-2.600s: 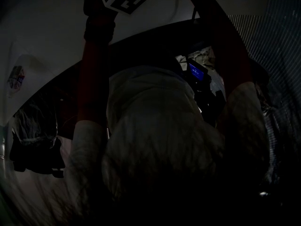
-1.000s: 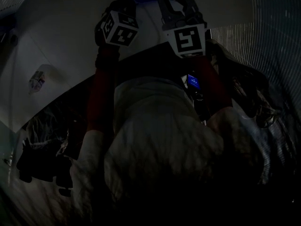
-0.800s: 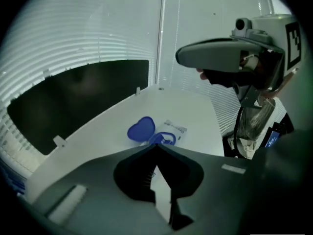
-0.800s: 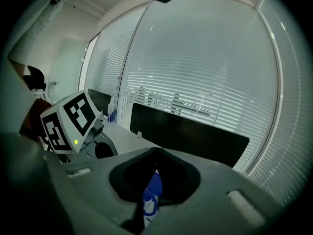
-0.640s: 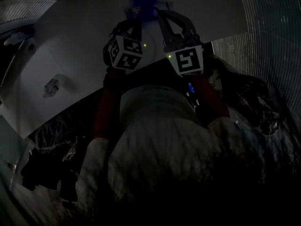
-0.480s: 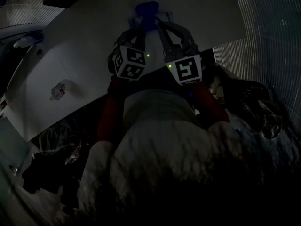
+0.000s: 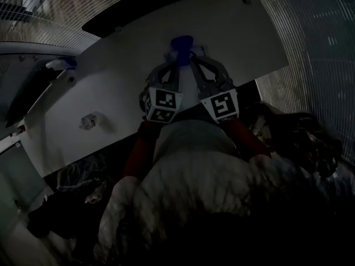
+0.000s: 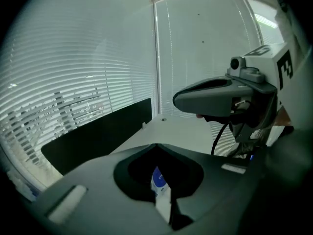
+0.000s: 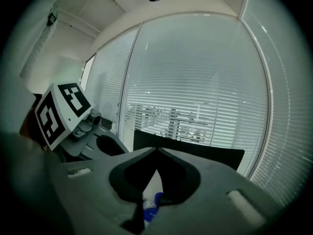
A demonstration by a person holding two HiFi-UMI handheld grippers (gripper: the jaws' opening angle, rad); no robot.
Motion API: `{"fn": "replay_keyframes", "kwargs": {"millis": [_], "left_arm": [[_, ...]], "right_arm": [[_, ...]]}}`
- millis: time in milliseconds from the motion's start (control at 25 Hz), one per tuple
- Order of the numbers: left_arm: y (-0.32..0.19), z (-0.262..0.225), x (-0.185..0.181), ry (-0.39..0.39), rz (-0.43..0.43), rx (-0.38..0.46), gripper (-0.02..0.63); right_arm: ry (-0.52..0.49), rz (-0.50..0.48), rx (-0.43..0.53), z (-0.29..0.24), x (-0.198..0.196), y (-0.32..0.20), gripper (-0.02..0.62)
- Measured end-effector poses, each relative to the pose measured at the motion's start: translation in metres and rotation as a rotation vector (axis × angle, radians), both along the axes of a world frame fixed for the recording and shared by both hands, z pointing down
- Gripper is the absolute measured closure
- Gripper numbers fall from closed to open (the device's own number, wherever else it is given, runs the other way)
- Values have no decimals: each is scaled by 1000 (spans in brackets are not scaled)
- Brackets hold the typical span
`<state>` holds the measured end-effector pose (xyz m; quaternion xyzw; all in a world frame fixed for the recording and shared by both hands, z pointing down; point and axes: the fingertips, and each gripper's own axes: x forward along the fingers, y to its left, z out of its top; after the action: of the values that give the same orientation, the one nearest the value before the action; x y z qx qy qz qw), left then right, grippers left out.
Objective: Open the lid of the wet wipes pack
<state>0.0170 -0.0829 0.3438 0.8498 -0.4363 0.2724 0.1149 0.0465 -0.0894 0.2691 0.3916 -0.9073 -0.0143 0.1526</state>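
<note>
- Dim room with slatted blinds (image 7: 310, 37) at the upper left and right edges of the head view; white tabletop (image 7: 111, 76) running across the upper half, with a dark panel (image 7: 144, 10) along its far edge.
- Left of centre on the tabletop: a small pale object (image 7: 89, 121), too dim to identify, well apart from both claws.
- Upper centre: wet wipes pack (image 7: 182, 43), blue top showing, over the tabletop; resting or lifted, cannot tell.
- Left claw (image 7: 173, 60), just left of the pack: jaws drawn narrow, tips meeting, pinching the white-and-blue pack.
- Right claw (image 7: 193, 60), just right of the pack: likewise narrow, clamped on the pack's white edge and blue part.
- Lower centre: red sleeves (image 7: 138, 154) leading up to both claws.
</note>
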Motion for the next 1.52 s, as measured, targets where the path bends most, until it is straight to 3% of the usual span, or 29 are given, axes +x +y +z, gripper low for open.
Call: {"fn": "replay_keyframes", "kwargs": {"millis": [480, 1080, 1520], "left_arm": [[14, -84, -8, 81, -67, 189, 604], [36, -162, -11, 239, -105, 410, 604], [46, -172, -10, 289, -122, 438, 604]], "right_arm": [[-93, -17, 80, -63, -3, 19, 594], [-204, -60, 106, -112, -18, 56, 594], [-239, -47, 94, -111, -13, 67, 595]]}}
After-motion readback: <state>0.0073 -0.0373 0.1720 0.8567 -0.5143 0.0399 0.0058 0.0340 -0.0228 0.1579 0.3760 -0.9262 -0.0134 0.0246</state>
